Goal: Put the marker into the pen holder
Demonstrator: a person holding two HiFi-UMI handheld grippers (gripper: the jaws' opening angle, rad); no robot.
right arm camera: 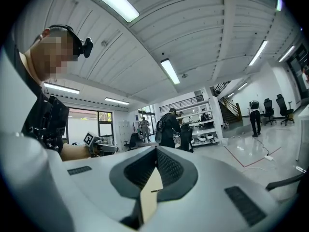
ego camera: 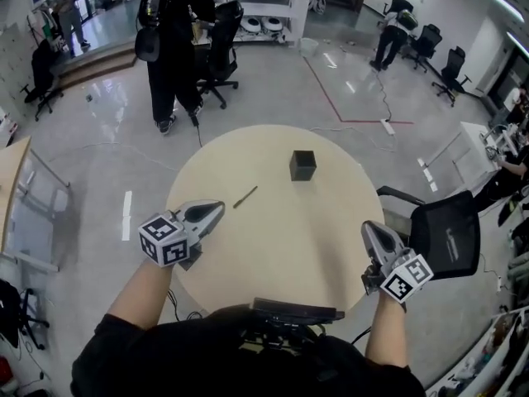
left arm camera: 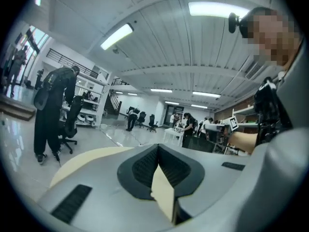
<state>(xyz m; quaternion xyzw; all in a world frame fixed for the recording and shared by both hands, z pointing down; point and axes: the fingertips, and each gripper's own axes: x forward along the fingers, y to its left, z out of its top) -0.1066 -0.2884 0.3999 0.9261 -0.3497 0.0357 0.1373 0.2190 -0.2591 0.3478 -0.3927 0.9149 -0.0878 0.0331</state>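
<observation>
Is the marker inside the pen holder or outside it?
Outside: the marker lies flat on the table, apart from the upright pen holder.

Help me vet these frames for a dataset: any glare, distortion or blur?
Head view: white glare patches on the glossy floor; the table is evenly lit, the marker small but distinct. Left and right gripper views: strong fisheye bending, dark rounded corners, bright ceiling lamps, a mosaic patch in each.
</observation>
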